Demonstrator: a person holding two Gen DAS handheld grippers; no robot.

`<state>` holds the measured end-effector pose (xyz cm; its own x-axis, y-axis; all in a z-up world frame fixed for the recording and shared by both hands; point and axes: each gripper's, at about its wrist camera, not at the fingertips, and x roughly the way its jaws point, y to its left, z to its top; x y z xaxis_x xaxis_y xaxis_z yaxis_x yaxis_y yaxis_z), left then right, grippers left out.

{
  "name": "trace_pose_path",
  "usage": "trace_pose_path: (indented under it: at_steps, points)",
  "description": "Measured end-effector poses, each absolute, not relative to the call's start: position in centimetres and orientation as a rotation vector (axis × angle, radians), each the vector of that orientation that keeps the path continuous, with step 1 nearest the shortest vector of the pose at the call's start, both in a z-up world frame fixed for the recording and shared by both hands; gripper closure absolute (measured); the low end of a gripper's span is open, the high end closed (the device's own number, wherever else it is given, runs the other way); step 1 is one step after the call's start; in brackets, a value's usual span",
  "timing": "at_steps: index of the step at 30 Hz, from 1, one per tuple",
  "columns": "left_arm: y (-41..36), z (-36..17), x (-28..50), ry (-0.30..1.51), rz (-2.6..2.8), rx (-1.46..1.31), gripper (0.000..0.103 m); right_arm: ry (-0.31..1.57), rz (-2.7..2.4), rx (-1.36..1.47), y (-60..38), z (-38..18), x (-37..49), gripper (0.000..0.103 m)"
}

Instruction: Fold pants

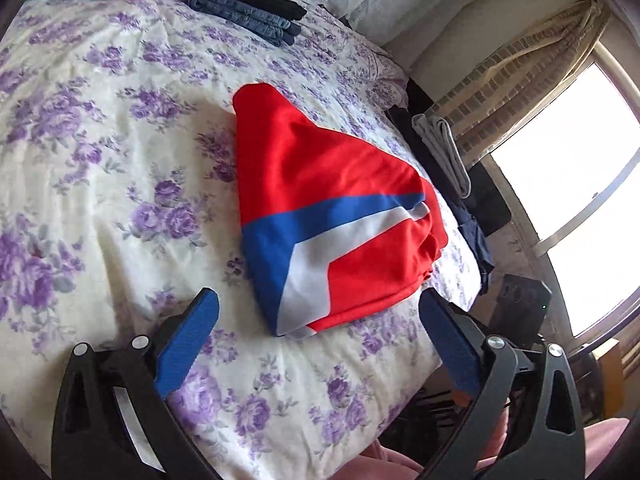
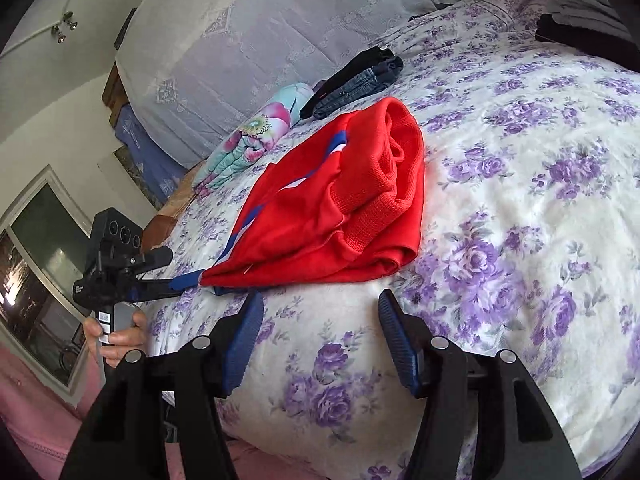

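While the folded red knit pants with a blue and white stripe point(image 1: 320, 200) lie at the centre of the frame on the white bedspread printed with purple flowers point(image 1: 120, 120), the left gripper point(image 1: 320, 312) stands spread along the lower edge, its blue-padded fingers point(image 1: 188, 344) flanking the near corner of the garment without pinching it. Seen from the right wrist, the right gripper point(image 2: 320, 312) is likewise spread and empty just below the pants point(image 2: 340, 200), and a hand point(image 2: 116, 336) at lower left holds the left gripper point(image 2: 176, 282) beside the striped edge. Folded dark garments point(image 1: 248, 8) rest at the upper centre.
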<state>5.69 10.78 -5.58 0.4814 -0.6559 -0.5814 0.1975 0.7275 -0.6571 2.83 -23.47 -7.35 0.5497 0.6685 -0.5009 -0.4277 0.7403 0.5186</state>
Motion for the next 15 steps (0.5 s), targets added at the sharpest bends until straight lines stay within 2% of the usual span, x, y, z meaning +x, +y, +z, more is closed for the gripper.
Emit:
trace_pose_path:
  at_steps: [6, 15]
  points:
    - [10.0, -6.9, 7.7, 1.001, -0.567, -0.649, 0.005, 0.726, 0.692, 0.382, -23.8, -7.6, 2.9, 0.042]
    - [7.5, -6.8, 11.0, 1.038, -0.577, -0.614, 0.005, 0.702, 0.754, 0.447, -25.1, -6.6, 4.8, 0.042]
